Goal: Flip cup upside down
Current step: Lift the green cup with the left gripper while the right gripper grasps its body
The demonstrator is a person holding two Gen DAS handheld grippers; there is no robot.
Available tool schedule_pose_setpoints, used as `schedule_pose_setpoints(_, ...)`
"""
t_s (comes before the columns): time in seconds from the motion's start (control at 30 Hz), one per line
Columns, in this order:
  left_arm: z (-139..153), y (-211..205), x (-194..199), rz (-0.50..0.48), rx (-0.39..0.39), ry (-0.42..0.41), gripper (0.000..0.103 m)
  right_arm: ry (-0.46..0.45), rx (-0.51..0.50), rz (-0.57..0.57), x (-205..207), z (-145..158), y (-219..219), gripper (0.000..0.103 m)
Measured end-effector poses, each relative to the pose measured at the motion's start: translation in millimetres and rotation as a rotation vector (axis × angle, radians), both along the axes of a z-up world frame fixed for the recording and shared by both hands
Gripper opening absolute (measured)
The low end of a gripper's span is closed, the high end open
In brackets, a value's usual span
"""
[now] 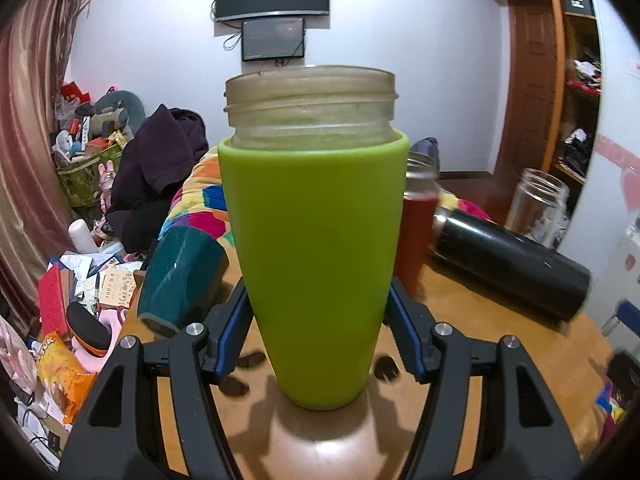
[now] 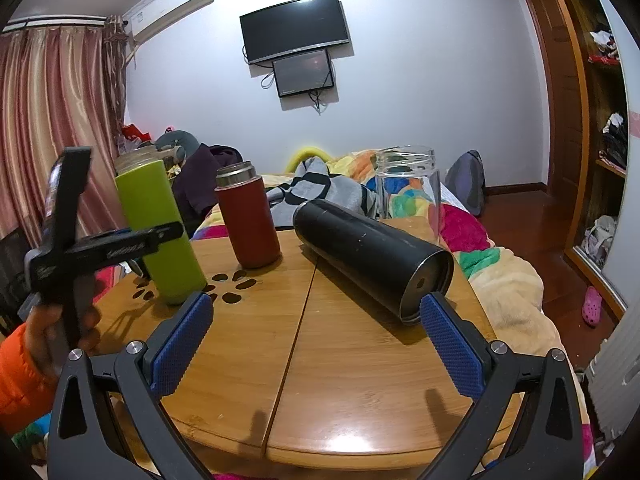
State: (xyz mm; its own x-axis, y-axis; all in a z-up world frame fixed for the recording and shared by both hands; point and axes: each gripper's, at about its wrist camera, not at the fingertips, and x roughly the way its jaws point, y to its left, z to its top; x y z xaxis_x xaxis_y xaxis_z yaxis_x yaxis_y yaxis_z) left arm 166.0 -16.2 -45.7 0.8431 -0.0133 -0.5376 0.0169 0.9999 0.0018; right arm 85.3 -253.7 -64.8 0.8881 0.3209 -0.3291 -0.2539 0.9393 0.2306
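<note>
Because the green cup (image 1: 316, 264) looks tall, smooth and maybe slippery, it should be held firmly at its middle. It stands upright on the table (image 2: 320, 352), squeezed between the left tongs (image 1: 318, 336). The right tongs (image 2: 316, 344) are held wide apart, with nothing in them.

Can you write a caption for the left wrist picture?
Left gripper closes its blue pads around the upright green cup on the wooden table.

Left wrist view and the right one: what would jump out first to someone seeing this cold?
The green cup fills the left wrist view, upright on the round wooden table, with the left gripper clamped around its lower half. In the right wrist view, the black flask lies on its side mid-table, behind the open, empty right gripper. A red flask stands between them.
</note>
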Motion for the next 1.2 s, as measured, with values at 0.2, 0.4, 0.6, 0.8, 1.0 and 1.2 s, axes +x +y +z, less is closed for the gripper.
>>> schedule_pose_setpoints(0.2, 1, -20, -44, -0.050, -0.009, -0.026, 0.064, -0.019, -0.013, 0.017, -7, -4, 3, 0.103)
schedule_pose_setpoints(0.4, 3, -38, -78, -0.115, -0.019, -0.045, 0.064, -0.030, -0.011, 0.066, -16, -13, 5, 0.103)
schedule_pose_setpoints(0.6, 6, -46, -88, -0.166, -0.022, -0.042, 0.065, -0.044, -0.047, 0.118, -22, -18, 21, 0.103)
schedule_pose_setpoints(0.8, 30, -34, -104, -0.176, -0.032, -0.138, 0.085, -0.083, -0.094, 0.252, -24, -17, 59, 0.103)
schedule_pose_setpoints(1.0, 57, -25, -103, -0.206, -0.016, -0.178, 0.085, -0.082, -0.129, 0.364, -11, -19, 106, 0.103)
schedule_pose_setpoints(1.2, 61, -15, -94, -0.239, -0.056, -0.142, 0.085, -0.079, -0.145, 0.398, -5, -26, 123, 0.088)
